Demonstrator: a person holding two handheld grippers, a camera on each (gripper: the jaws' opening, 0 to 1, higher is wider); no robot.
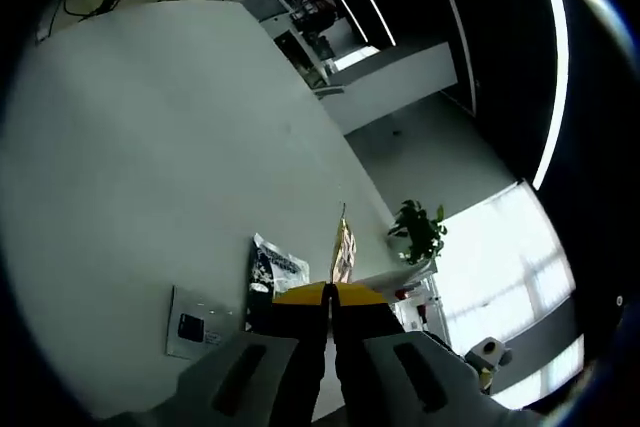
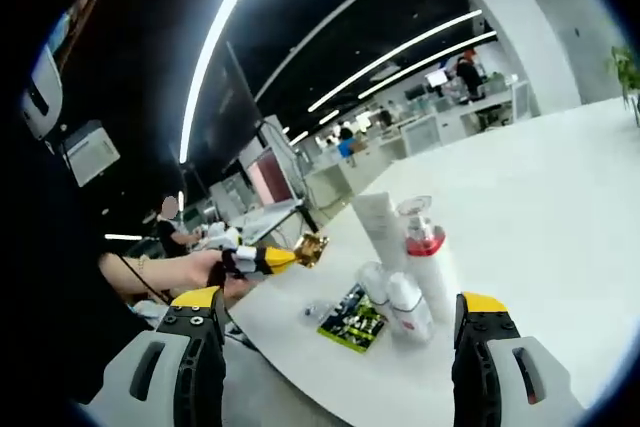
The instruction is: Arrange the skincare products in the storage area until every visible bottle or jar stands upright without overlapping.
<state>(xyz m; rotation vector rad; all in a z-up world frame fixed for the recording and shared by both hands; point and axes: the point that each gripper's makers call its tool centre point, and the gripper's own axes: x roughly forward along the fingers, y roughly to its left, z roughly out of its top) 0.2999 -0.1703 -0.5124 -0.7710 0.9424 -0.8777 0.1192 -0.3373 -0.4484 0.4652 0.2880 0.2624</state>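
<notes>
- Yellow-tipped jaws of the left gripper (image 1: 330,297) are pressed together on a thin, crinkled gold sachet (image 1: 343,247) rising toward 12 o'clock.
- Right gripper (image 2: 335,347) jaws are spread wide.
- Between them, on the smooth white table (image 2: 540,207), cluster a tall white tube (image 2: 378,227), a clear-capped, red-banded bottle (image 2: 424,247), two small white bottles (image 2: 398,302) and a flat green packet (image 2: 352,319).
- Left gripper, at 9 o'clock, holds the gold sachet off the table's edge.

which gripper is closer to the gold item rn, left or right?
Left. The left gripper is shut on the gold item, held off the table edge. The right gripper is open, facing the bottles, apart from it.
</notes>
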